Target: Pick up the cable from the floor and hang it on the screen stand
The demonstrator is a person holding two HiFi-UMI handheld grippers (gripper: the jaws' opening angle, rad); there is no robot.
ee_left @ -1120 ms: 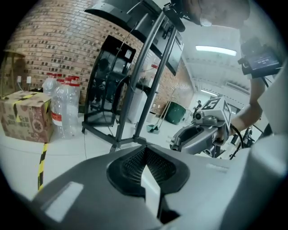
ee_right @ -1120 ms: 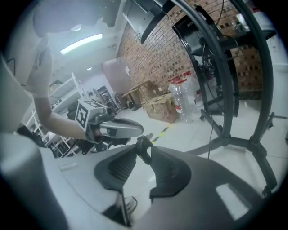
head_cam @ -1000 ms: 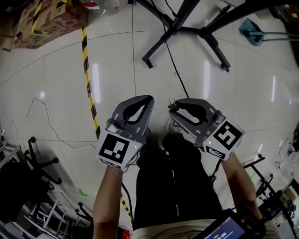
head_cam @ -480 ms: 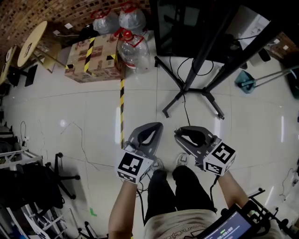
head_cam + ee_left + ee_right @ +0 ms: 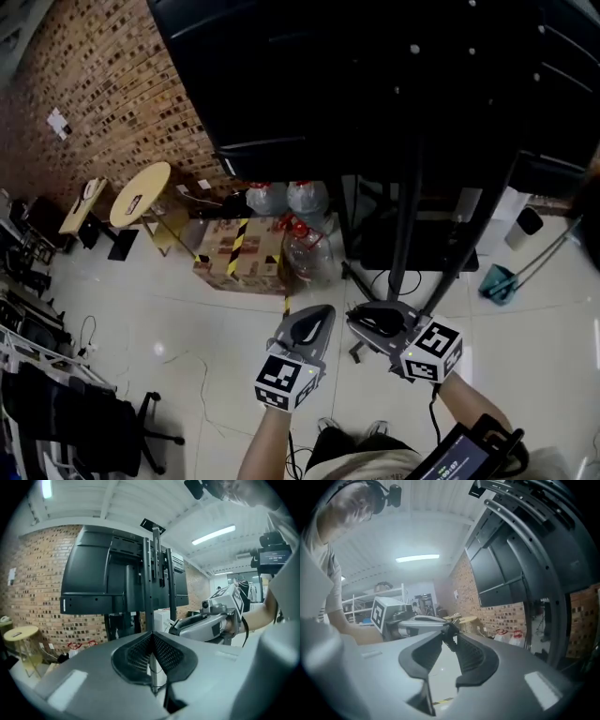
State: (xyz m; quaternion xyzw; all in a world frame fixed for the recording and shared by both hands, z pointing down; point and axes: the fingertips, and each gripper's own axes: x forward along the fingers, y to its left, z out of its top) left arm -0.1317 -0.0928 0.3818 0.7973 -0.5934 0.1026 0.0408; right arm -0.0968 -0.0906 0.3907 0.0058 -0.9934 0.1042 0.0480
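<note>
L gripper [image 5: 324,313] & R gripper [image 5: 353,320] are each pinching the cable [image 5: 449,638]. Hang step's coming: it needs draping over the stand [image 5: 405,234].

No lettering is reading clearly anywhere. The cubes [image 5: 284,382] on the left gripper [image 5: 322,313] and right gripper [image 5: 356,319] are showing only black-and-white square markers. At lower right, a handheld screen [image 5: 457,457] is displaying characters too small to read. Print on the striped cardboard box [image 5: 239,253], centre-left, is blurring out.
</note>
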